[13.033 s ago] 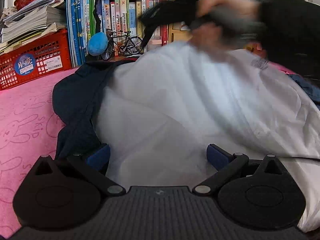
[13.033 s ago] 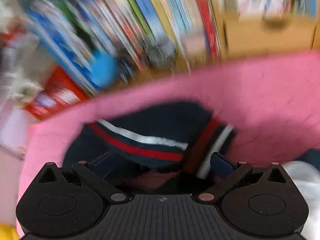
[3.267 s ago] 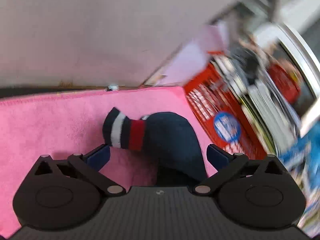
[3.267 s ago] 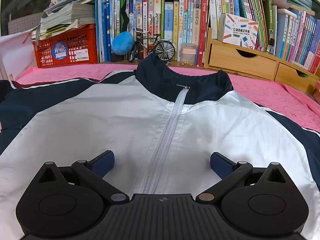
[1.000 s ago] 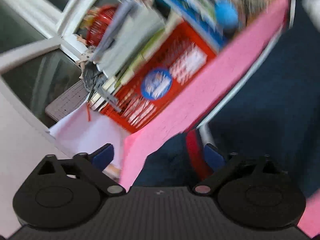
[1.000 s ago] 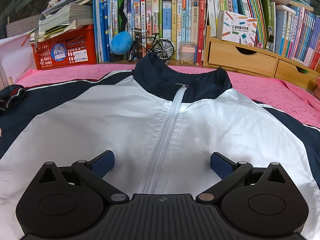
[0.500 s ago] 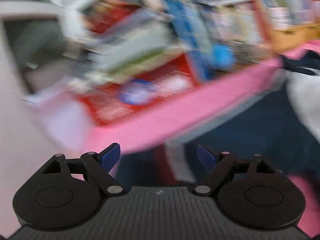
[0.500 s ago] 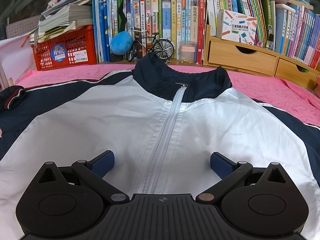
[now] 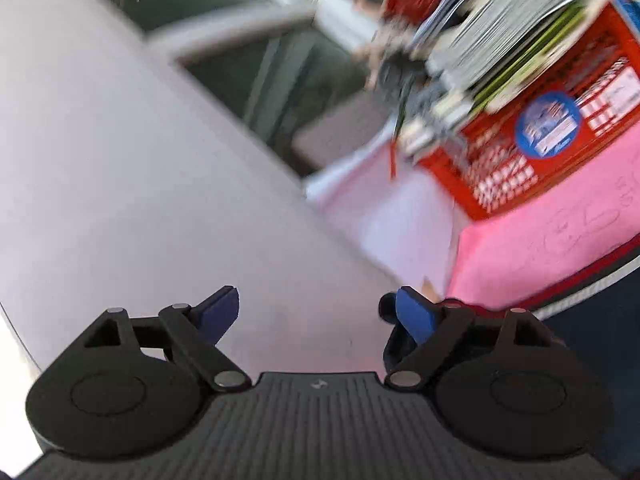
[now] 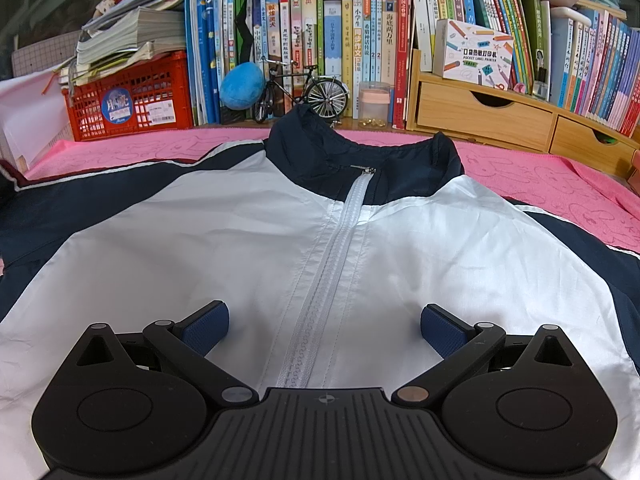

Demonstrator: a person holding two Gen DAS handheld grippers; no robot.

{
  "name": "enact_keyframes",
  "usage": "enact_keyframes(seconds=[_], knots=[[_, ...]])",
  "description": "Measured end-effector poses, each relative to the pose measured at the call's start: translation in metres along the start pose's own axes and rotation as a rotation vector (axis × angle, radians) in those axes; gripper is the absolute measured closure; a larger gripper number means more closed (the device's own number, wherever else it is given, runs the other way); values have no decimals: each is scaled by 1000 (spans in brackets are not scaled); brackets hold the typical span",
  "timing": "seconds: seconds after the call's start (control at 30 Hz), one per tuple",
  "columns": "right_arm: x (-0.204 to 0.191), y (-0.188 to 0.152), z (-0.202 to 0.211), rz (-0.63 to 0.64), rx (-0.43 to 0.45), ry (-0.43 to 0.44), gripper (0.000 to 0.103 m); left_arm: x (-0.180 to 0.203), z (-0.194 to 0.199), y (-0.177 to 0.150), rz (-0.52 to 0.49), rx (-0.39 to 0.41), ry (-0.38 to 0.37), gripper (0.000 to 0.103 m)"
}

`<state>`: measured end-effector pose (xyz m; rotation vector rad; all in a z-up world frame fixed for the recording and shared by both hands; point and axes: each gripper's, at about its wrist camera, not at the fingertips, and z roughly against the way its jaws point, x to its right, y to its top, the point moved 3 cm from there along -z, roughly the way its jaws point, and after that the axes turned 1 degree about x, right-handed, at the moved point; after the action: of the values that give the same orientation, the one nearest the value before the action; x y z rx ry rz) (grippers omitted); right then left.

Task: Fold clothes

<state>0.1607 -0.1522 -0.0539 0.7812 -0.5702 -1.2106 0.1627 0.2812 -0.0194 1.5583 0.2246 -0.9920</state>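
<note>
Pink desk [image 10: 560, 184] before bookshelves holds your zipped white-and-navy jacket [image 10: 240, 248]; right hand-held gripper [image 10: 325, 326] hovers wide open, left hand-held gripper [image 9: 316, 312] open beside the cuff [image 9: 394, 340]

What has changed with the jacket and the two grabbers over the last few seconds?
The left gripper has swung out past the pink cloth's corner, beside the sleeve cuff, its jaws open and empty. That cuff has shifted outward, stretching the sleeve straighter. The right gripper stays open above the zipper; the jacket body lies flat as before.
</note>
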Motion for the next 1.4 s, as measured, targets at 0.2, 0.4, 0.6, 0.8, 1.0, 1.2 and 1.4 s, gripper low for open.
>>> enact_keyframes(seconds=[0.2, 0.4, 0.6, 0.8, 1.0, 1.2, 1.4], knots=[[6, 0, 2, -14, 1, 13, 0, -4, 37, -1, 151, 58, -273, 16], [62, 25, 22, -16, 108, -23, 0, 20, 104, 39, 196, 283, -897, 1], [135, 60, -7, -24, 129, -24, 0, 104, 134, 76, 116, 323, -1223, 0], [154, 61, -67, -43, -1, 132, 0, 174, 138, 90, 10, 290, -1351, 0], [133, 61, -82, 58, -13, 152, 1, 218, 140, 87, -114, 171, -1412, 0], [117, 61, -71, 99, 11, 127, 64, 216, 163, 84, -78, 200, -1439, 82], [92, 78, -73, 180, 49, 1, 87, 220, 162, 91, -95, 262, -1107, 103]])
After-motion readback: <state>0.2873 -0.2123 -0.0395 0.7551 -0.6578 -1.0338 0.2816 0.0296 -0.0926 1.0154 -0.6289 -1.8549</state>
